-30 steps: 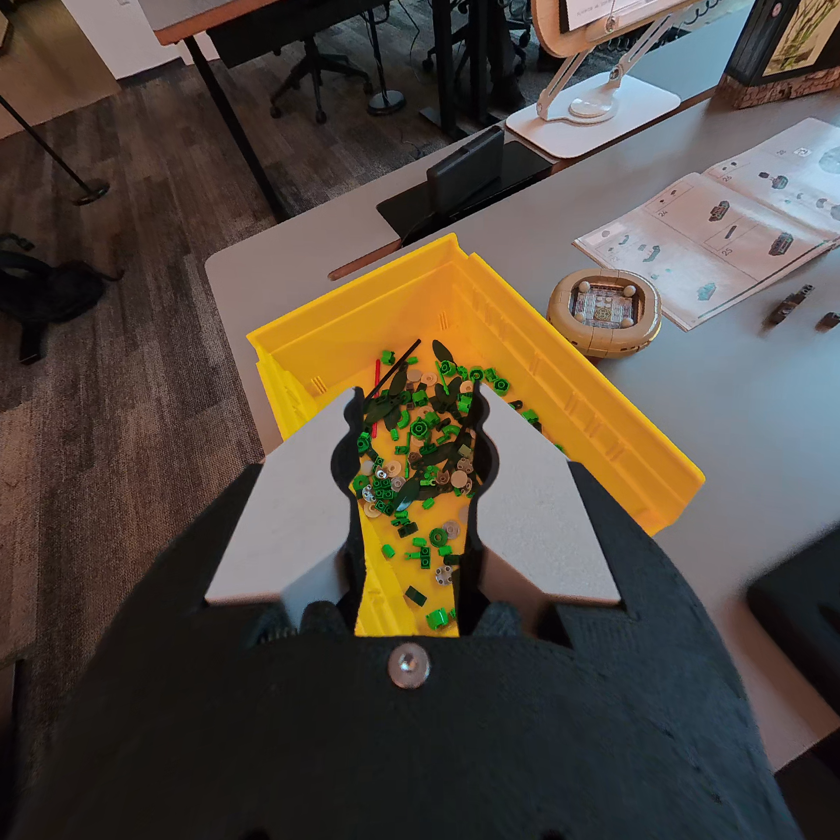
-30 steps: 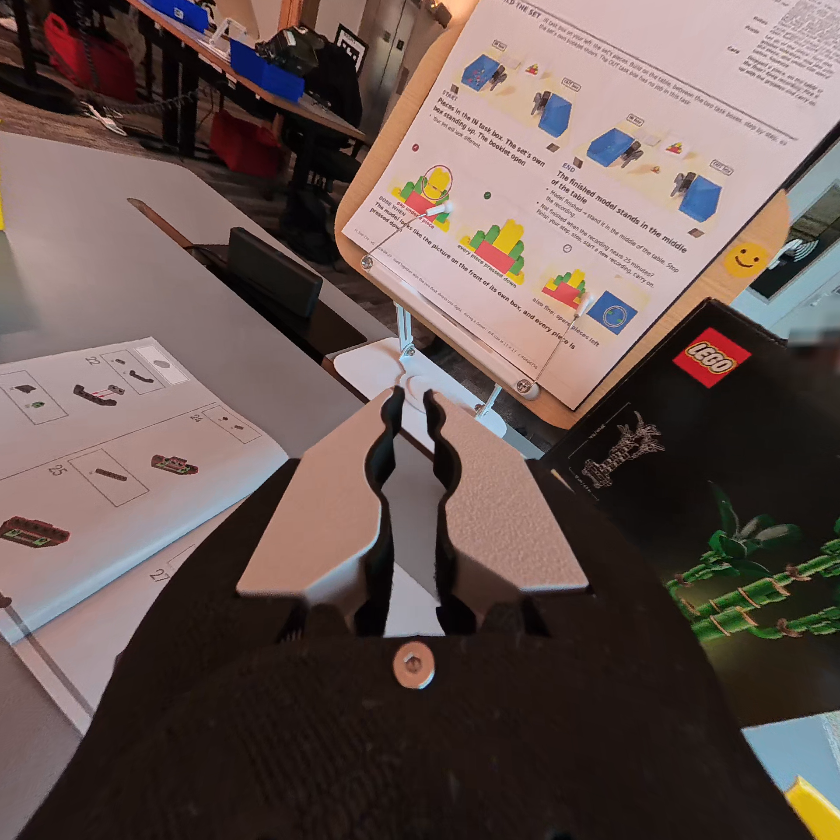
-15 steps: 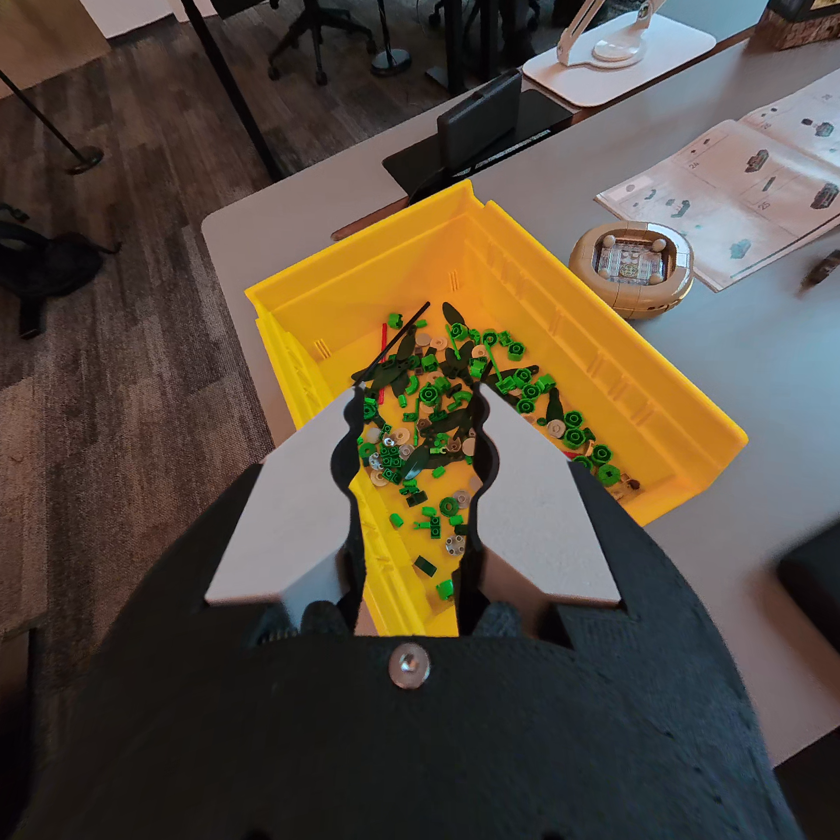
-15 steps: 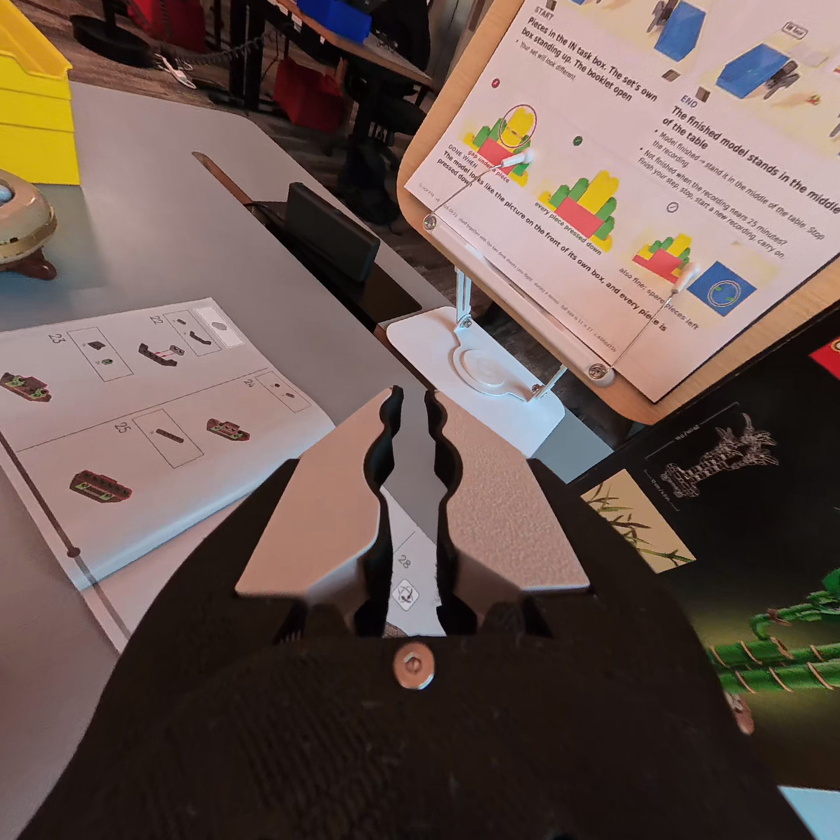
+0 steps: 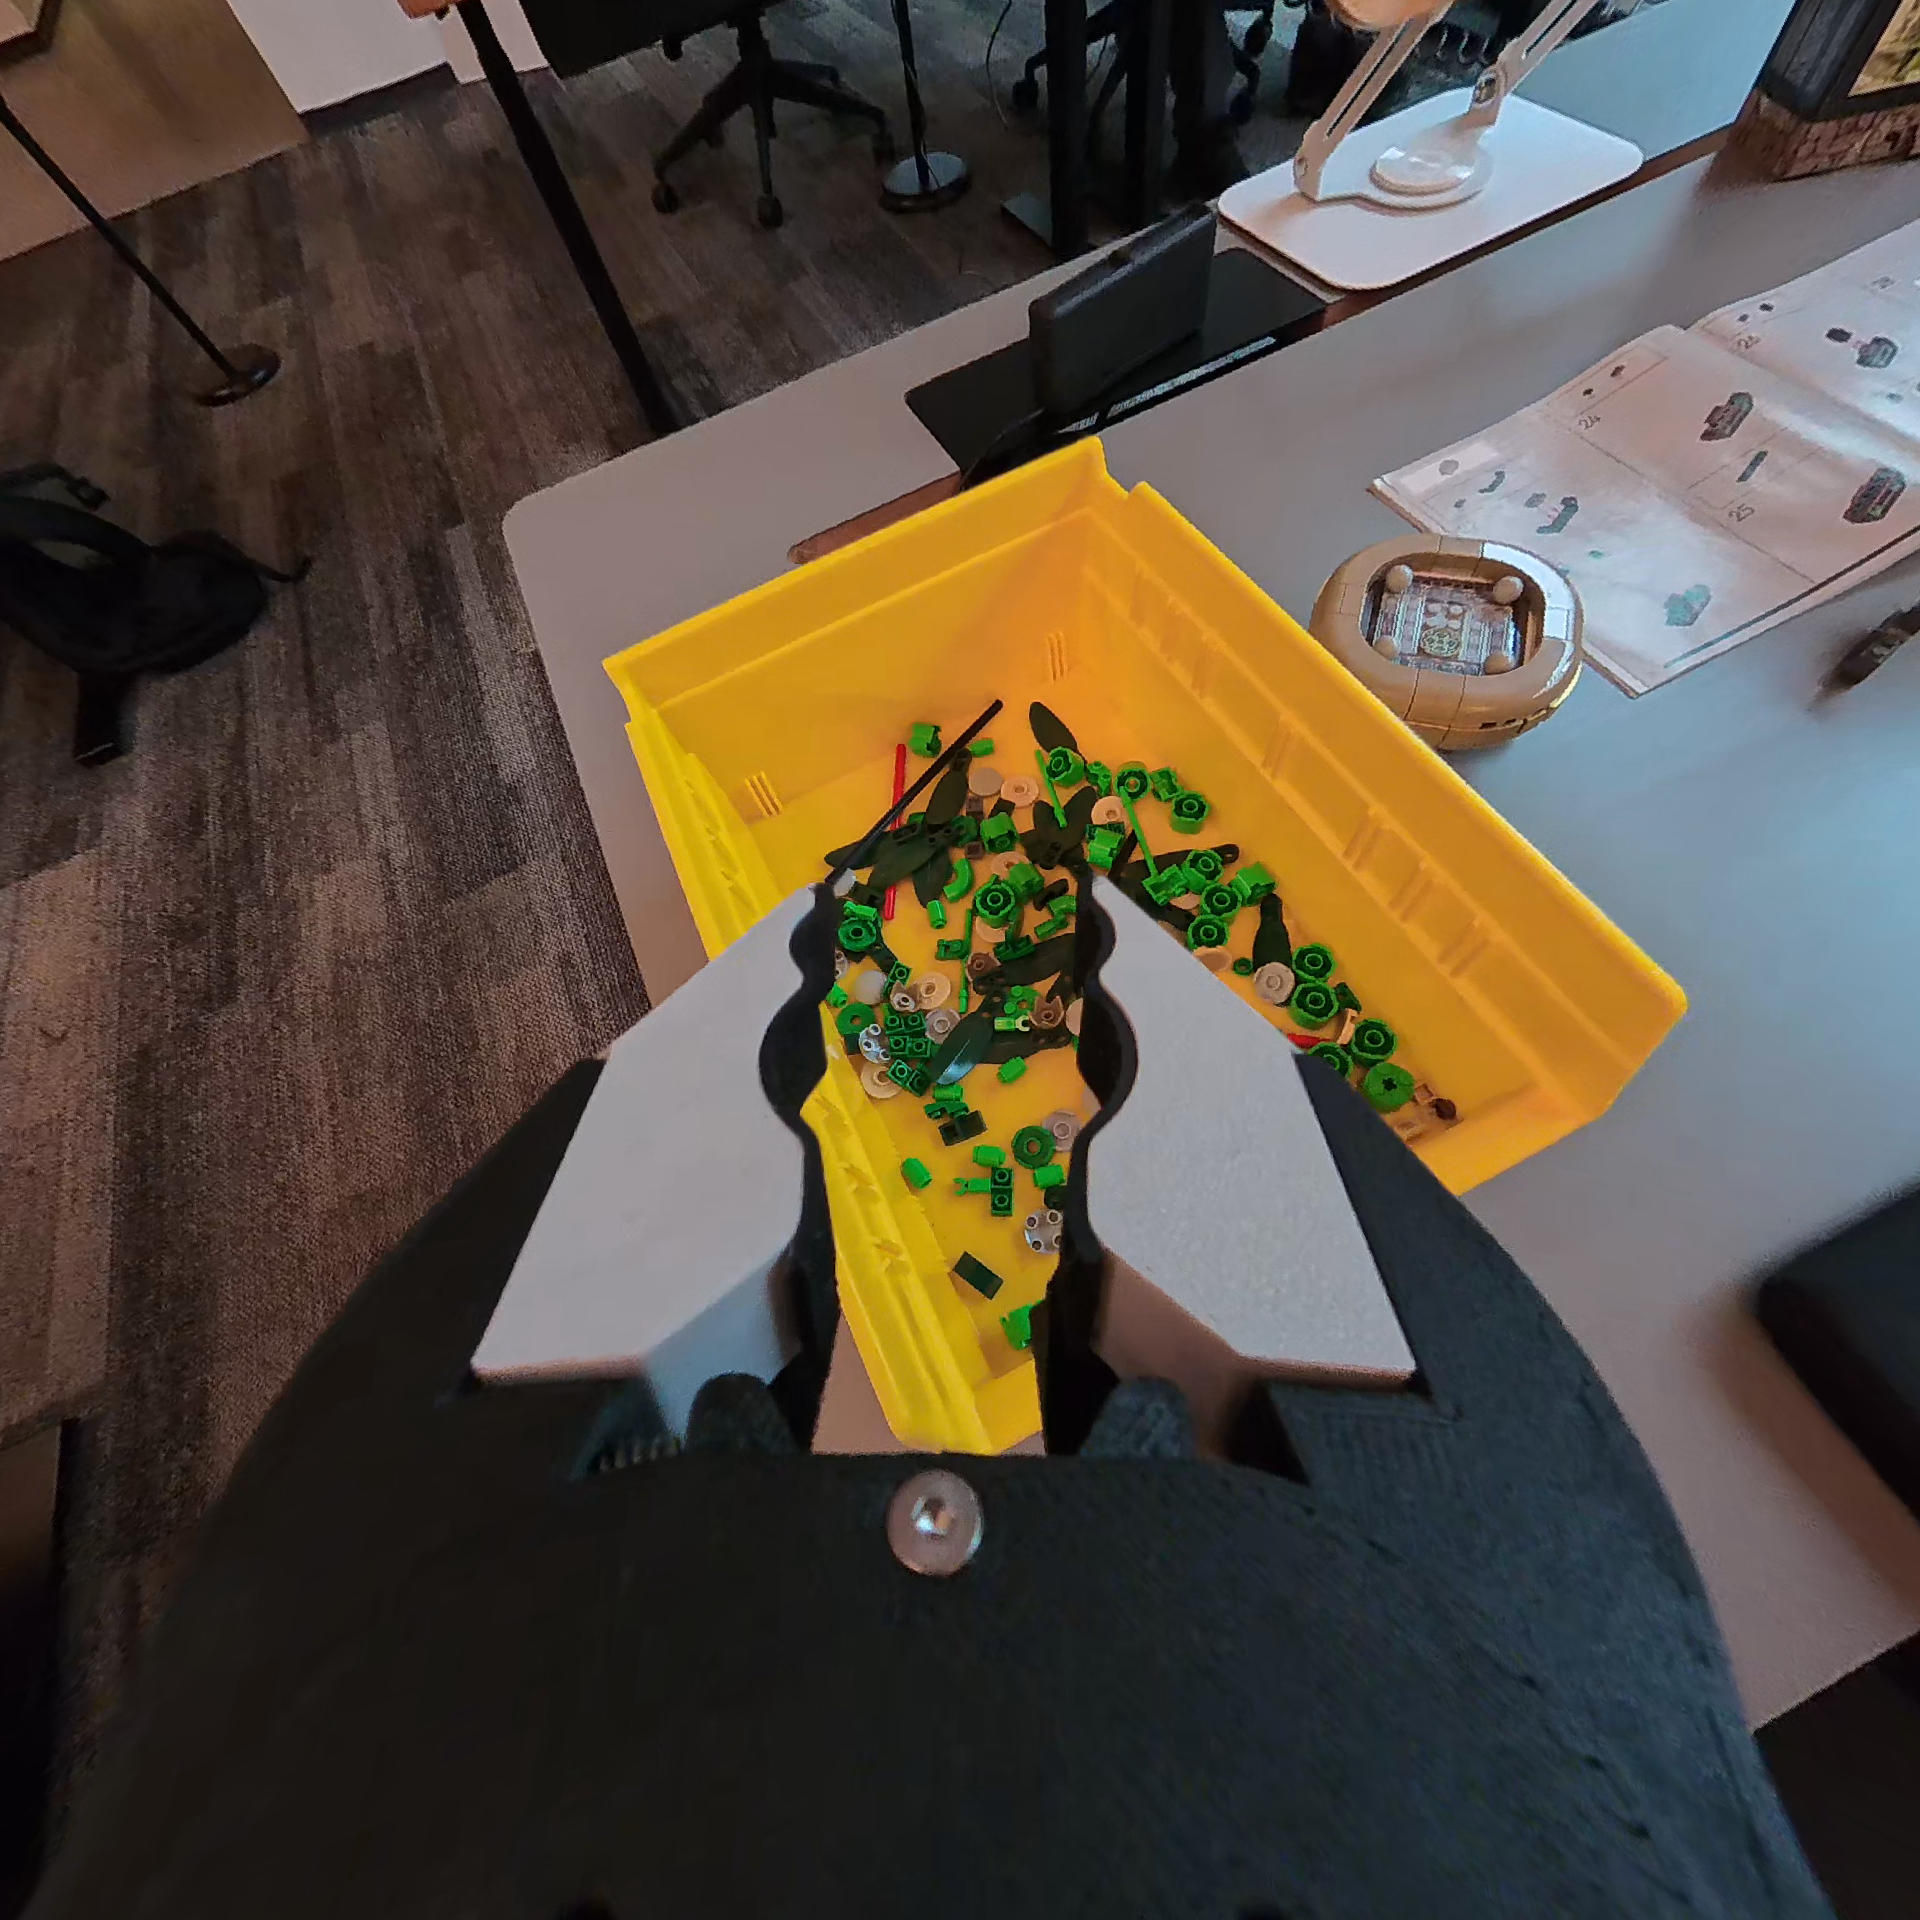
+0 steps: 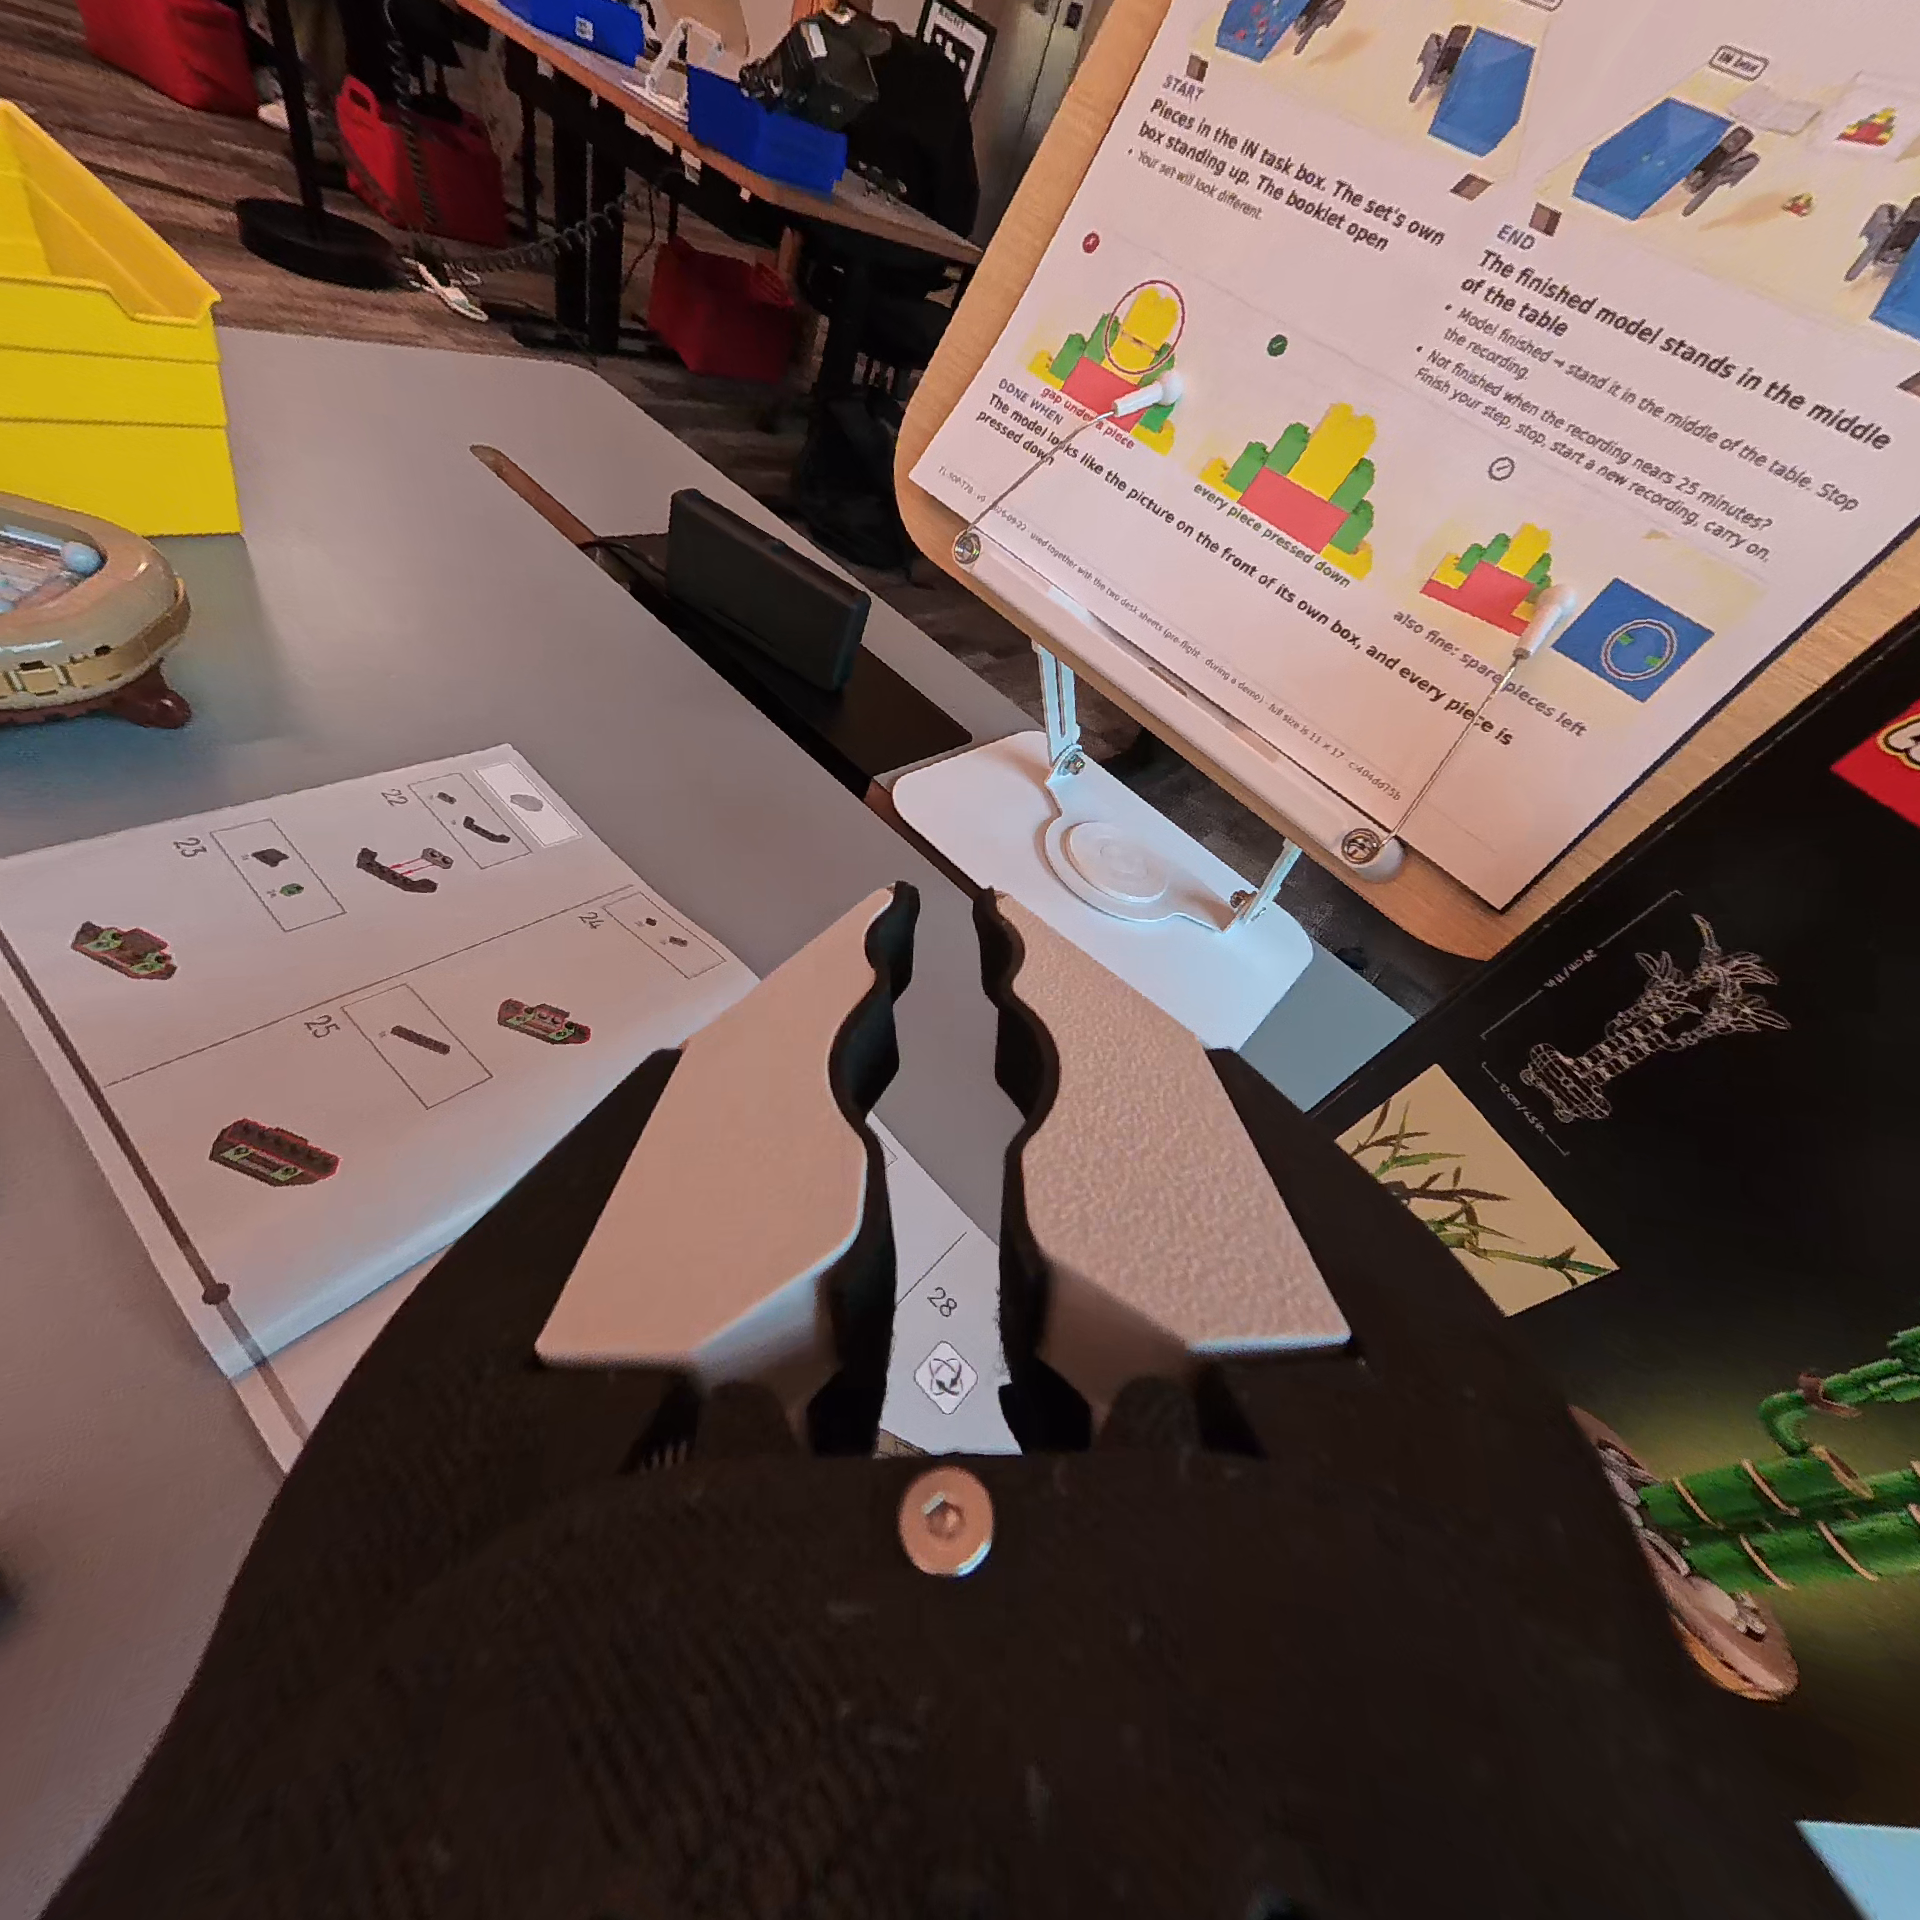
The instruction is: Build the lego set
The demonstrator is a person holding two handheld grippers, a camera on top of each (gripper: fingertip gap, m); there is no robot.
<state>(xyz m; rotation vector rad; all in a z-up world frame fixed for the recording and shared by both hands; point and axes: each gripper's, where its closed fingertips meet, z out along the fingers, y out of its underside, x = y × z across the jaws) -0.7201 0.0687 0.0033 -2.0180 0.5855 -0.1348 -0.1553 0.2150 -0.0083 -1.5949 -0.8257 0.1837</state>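
Observation:
A yellow bin on the grey table holds several loose green, dark green and tan lego pieces. My left gripper hovers open and empty over the bin's near end. A round tan lego base stands right of the bin, beside the open instruction booklet. My right gripper is empty, its fingers a narrow gap apart, above the booklet's right page. The tan base and the bin show at the left of the right wrist view.
A black lego box stands at the right. A printed sheet on a wooden board rests on a white stand behind the booklet. A black device sits in the table's rear slot. A small dark piece lies by the booklet. Across from one pair of fingers to the other is roughly 60 centimetres. My left gripper is the nearer one to the round tan lego base: about 25 centimetres, against 35 centimetres.
My left gripper has drawn back, so more of the bin shows. My right gripper has swung left and down, bringing the booklet, tan base and bin into view. Neither gripper's opening has changed.

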